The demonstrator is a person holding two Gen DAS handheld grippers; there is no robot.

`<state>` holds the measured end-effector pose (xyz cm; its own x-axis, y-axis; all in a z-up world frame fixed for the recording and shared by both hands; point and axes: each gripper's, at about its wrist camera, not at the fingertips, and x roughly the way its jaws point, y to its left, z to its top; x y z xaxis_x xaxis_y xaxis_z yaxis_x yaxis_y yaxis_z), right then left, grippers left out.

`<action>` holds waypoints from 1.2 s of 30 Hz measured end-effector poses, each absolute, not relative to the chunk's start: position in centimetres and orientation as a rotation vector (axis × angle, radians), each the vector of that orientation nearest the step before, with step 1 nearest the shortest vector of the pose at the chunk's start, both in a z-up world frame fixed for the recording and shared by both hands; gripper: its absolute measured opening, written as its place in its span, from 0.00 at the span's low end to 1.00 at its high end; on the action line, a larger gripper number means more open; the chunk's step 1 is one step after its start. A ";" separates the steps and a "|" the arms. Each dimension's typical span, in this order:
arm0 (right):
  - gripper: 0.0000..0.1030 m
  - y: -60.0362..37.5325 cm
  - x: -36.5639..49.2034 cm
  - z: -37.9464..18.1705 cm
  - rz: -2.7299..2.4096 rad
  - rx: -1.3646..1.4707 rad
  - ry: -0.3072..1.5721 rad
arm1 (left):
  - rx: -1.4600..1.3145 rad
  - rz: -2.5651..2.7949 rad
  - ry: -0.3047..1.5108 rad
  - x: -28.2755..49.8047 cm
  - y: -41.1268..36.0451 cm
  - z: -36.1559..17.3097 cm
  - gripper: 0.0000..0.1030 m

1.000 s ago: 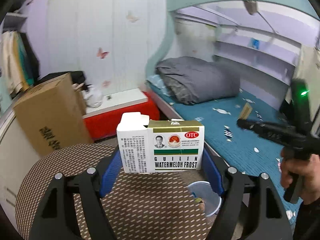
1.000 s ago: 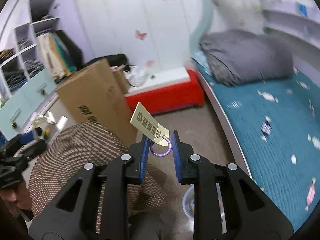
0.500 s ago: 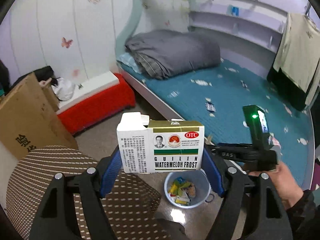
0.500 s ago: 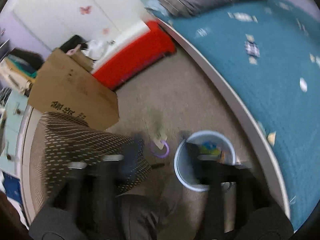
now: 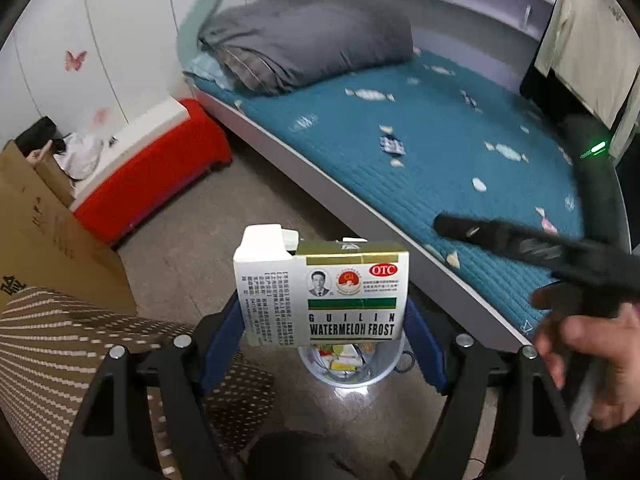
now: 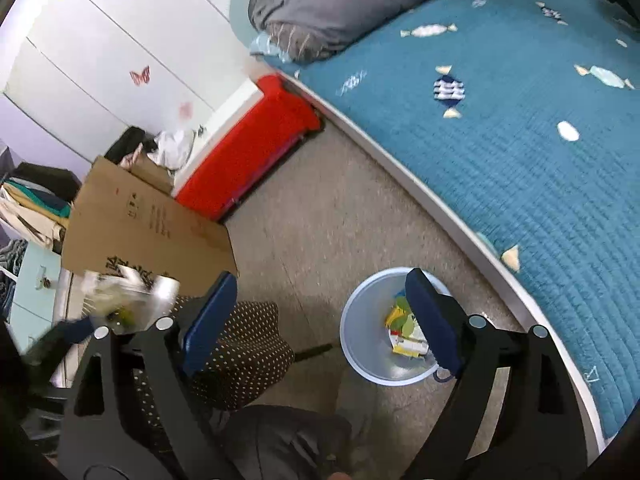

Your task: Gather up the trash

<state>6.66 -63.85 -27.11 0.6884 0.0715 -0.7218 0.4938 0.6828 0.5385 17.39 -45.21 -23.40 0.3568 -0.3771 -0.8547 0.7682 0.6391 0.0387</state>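
Note:
My left gripper (image 5: pixel 324 320) is shut on a white and gold medicine box (image 5: pixel 322 292) marked "Watermelon Frost", held above a pale blue trash bin (image 5: pixel 352 376) on the floor. In the right wrist view my right gripper (image 6: pixel 320 312) is open and empty, its blue pads spread wide above the bin (image 6: pixel 360 344), which holds coloured wrappers. The right gripper also shows blurred at the right of the left wrist view (image 5: pixel 520 240), held in a hand.
A bed with a teal cover (image 6: pixel 520 140) and a grey duvet (image 5: pixel 304 40) runs along the right. A red bench (image 6: pixel 248 152) and a cardboard box (image 6: pixel 140 224) stand at the left. A dotted brown chair seat (image 5: pixel 48 352) is at the lower left.
My right gripper opened and let go of the gold tag with the purple ring, which is no longer in view. Both grippers tilted down and moved over the bin.

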 end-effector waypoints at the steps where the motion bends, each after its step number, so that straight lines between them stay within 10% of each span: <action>1: 0.84 -64.0 6.5 -26.8 -0.269 0.798 0.783 | 0.487 -0.784 0.948 17.4 -45.5 -23.8 0.72; 6: 0.87 -64.4 5.4 -25.1 -0.277 0.786 0.745 | 0.550 -0.806 1.001 17.8 -47.9 -26.1 0.90; 36: 0.94 -44.8 1.2 -6.8 -0.177 0.439 0.601 | 0.218 -0.484 0.574 8.3 -24.8 -8.0 0.92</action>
<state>1.18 -44.82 -6.79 0.8132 -0.0343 -0.5809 0.2854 0.8935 0.3468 8.27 -24.75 -8.04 0.7320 -0.3770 -0.5675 0.4957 0.8661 0.0641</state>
